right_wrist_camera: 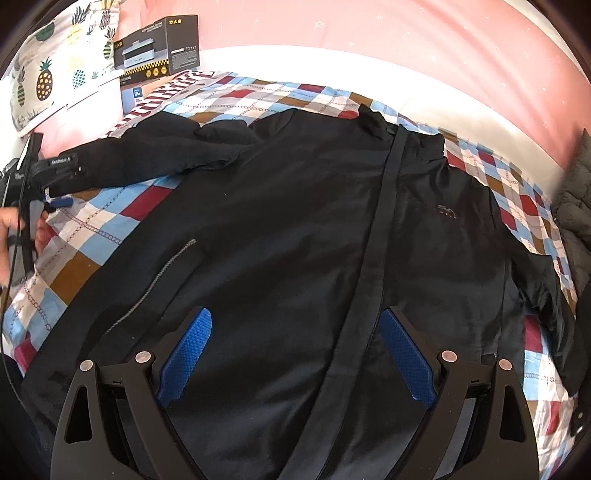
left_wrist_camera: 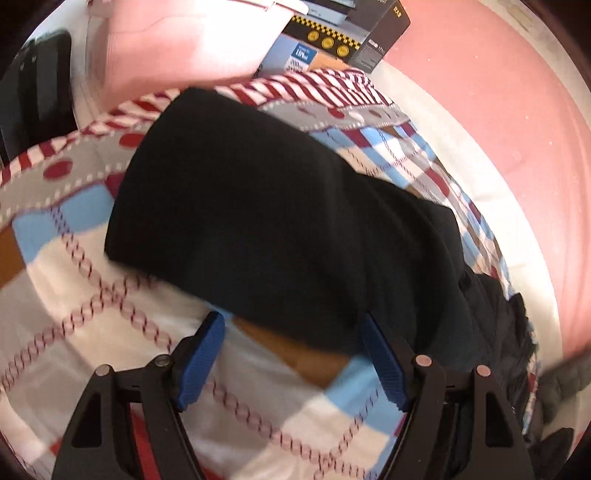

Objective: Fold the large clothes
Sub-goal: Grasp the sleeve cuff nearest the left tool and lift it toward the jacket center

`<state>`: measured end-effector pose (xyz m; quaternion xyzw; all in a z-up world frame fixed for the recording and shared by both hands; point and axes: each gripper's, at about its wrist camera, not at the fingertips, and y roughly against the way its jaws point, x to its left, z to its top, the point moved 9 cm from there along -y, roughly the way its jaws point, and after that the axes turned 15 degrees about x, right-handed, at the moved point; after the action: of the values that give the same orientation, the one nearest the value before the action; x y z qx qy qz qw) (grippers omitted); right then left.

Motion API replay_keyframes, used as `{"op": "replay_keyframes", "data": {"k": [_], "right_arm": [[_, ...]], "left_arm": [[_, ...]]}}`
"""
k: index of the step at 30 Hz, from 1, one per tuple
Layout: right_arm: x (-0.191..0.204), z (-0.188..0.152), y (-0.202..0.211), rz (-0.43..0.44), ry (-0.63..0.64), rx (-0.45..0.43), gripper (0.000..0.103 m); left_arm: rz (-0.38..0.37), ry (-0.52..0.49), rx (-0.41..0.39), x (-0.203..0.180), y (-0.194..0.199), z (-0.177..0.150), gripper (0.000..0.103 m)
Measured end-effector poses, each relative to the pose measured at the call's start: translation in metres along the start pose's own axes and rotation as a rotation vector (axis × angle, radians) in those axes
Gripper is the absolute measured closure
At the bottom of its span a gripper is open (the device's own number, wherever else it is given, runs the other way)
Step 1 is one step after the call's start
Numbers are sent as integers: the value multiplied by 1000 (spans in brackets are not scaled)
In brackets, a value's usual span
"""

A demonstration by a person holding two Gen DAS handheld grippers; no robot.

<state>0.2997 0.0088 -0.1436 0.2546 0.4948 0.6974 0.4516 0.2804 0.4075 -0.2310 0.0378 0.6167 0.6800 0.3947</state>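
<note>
A large black jacket lies spread front-up on a checked bedspread, zip placket running down the middle, collar at the far side. One sleeve stretches out to the left; it fills the left wrist view. My left gripper is open, its blue fingers on either side of the sleeve's near edge, just above the bedspread. It also shows in the right wrist view at the sleeve's cuff. My right gripper is open and empty, hovering over the jacket's lower front.
Black and blue cardboard boxes stand at the head of the bed beside a pineapple-print pillow. A pink wall runs along the far side. A dark quilted garment lies at the right edge.
</note>
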Motion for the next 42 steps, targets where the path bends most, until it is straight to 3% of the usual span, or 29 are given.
{"op": "replay_keyframes", "data": {"k": [2,4,7,9,15,20,24,31,33,42], "right_arm": [[-2,-1,-3,-2,-2,6,10],[-7,-2,-6,-3,-9,10,10],[-17,-3,-8,-18,-26,15,10],[-26,-5,-9,-25,-43,12,10],[-54,-12,-14,-45,-107,15,11],[-75,-17,-15,-2,-172,17,12],[-88,-20,-14,37,-203,15,12],[-108,-20,-12,144,-246,27,12],[-120,-16,-10,140,-266,12,12],[-169,21,-13,132,-317,-50,15]], "left_arm": [[43,7,-17,2,-3,9,37],[94,-5,-23,2,-8,17,61],[121,-37,-34,-4,-2,26,85],[129,-73,-60,-15,11,29,91],[53,-217,-150,-83,75,34,93],[-25,-399,-224,-172,125,23,93],[-116,-531,-228,-246,145,-1,93],[-214,-718,-113,-356,111,-56,93],[-229,-761,-76,-379,94,-74,93],[-270,-861,103,-423,23,-163,93]]}}
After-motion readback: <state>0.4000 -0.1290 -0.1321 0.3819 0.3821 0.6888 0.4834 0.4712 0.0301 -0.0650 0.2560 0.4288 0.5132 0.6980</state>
